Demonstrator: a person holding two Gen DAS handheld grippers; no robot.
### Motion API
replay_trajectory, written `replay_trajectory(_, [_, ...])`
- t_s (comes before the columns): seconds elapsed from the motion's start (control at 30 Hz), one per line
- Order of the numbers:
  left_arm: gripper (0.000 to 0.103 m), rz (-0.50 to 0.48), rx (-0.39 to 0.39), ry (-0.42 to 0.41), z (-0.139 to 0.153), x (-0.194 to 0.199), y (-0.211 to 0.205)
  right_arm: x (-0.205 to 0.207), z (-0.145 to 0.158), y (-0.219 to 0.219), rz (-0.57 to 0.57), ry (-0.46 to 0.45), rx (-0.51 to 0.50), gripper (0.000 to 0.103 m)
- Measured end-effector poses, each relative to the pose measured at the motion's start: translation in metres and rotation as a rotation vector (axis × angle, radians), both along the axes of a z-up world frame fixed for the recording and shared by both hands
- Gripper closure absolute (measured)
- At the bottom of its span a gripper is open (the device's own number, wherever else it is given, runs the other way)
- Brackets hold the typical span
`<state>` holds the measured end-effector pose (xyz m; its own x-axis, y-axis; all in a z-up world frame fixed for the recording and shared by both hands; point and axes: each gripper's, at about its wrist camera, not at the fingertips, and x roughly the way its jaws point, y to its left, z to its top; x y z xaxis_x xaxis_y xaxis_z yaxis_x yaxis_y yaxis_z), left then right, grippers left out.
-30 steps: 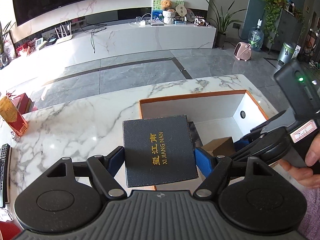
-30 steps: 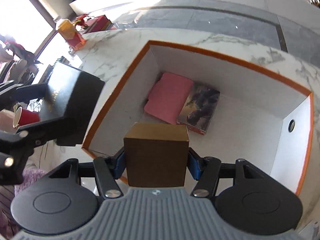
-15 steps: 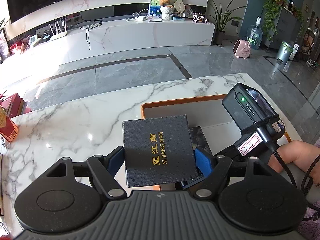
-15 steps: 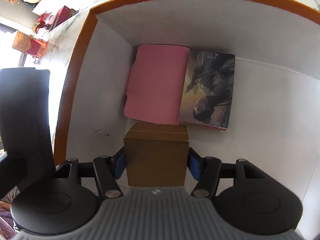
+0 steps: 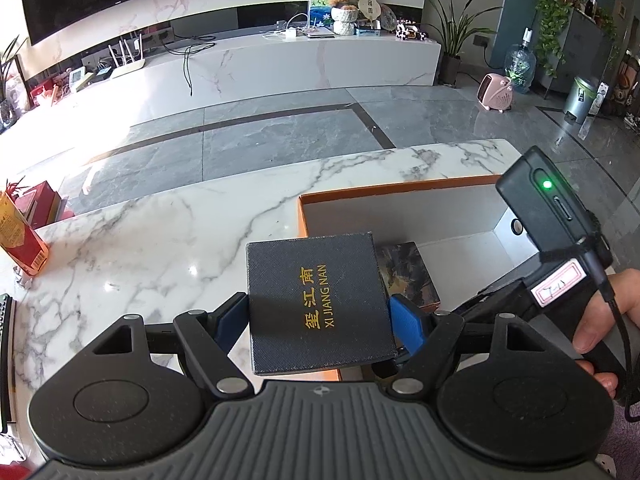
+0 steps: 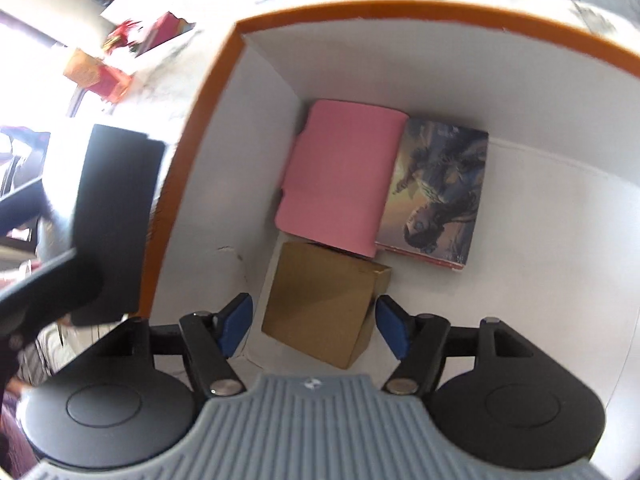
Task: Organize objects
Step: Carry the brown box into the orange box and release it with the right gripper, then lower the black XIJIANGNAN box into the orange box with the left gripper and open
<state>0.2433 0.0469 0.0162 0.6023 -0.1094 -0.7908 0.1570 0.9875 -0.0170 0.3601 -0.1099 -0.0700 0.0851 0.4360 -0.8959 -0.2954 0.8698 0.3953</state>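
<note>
White marble with grey veins forms the desk [image 5: 168,240], on which an orange-rimmed white box [image 6: 208,92] is set. Inside that box a brown cardboard box [image 6: 324,300] is seen on the floor, tilted, its far edge just beside a pink case [image 6: 340,180] that lies against a picture-covered book [image 6: 438,188]. The brown box sits between the blue pads of the right tool [image 6: 314,320], but a gap is visible on each side, so no grip is shown; the jaws have just been opening and stand apart. Over the near left corner of the orange-rimmed box, a dark square box [image 5: 320,300] lettered XI JIANG NAN in gold is clamped by the left tool [image 5: 320,316], with both blue pads pressed against its sides. To the right in the left wrist view, a hand [image 5: 604,320] is seen gripping the other tool's handle. A red carton [image 5: 20,236] is stood at the desk's far left edge.
</note>
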Motion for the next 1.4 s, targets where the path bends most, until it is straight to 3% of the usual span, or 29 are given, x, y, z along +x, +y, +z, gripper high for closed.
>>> replay_trajectory(0.2, [0.015,-0.018,0.016,0.009,-0.001,-0.002,0.000,-0.014,0.008,0.014,0.309,-0.144,-0.190,0.038])
replay_trajectory(0.27, [0.014,-0.024,0.021,0.009,-0.002,-0.003,-0.001,-0.018,0.005,0.021,0.388,-0.163,-0.242,0.044])
replay_trajectory(0.3, [0.014,-0.024,0.022,0.008,-0.003,-0.003,-0.002,-0.019,0.003,0.024,0.418,-0.170,-0.260,0.051])
replay_trajectory(0.47, [0.014,-0.022,0.020,0.007,-0.004,-0.003,-0.002,-0.021,-0.001,0.034,0.549,-0.230,-0.277,0.052])
replay_trajectory(1.07, [0.014,-0.023,-0.001,0.007,0.000,-0.002,-0.001,-0.012,-0.004,0.040,0.636,-0.297,-0.131,0.057])
replay_trajectory(1.23, [0.014,-0.050,-0.024,-0.016,0.011,-0.002,-0.013,-0.013,0.014,0.028,0.618,-0.352,-0.161,0.051])
replay_trajectory(1.4, [0.014,-0.103,-0.097,0.011,0.009,0.006,-0.038,-0.013,0.032,-0.007,0.561,-0.381,-0.251,0.052])
